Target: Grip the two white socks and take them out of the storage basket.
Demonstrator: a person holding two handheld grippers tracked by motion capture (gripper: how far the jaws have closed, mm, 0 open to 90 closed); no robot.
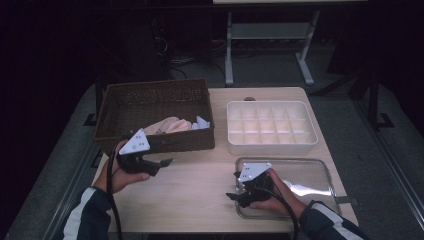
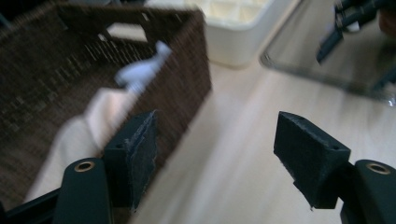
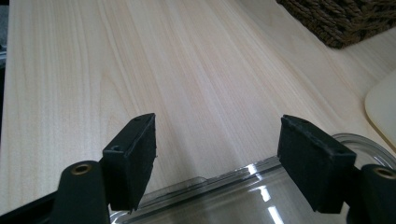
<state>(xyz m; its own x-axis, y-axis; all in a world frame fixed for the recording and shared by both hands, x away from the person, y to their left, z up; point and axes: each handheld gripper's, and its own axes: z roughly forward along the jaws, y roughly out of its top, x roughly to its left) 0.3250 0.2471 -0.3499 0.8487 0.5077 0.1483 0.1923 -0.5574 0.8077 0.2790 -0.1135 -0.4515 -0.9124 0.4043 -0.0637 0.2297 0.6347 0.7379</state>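
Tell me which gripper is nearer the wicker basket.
Left. The left gripper hangs just off the wicker basket, at its near wall by the front corner. The right gripper sits farther off, over the near-left corner of the clear tray.

The left hand-held gripper (image 1: 166,162) is held in the person's left hand (image 1: 122,175) near the table's left edge, jaws pointing toward the right edge, standing apart with nothing between them. The right hand-held gripper (image 1: 231,196) is held in the right hand (image 1: 277,197) toward the near right corner, jaws pointing toward the left edge, likewise apart and empty. Both sleeved forearms enter from the near edge.
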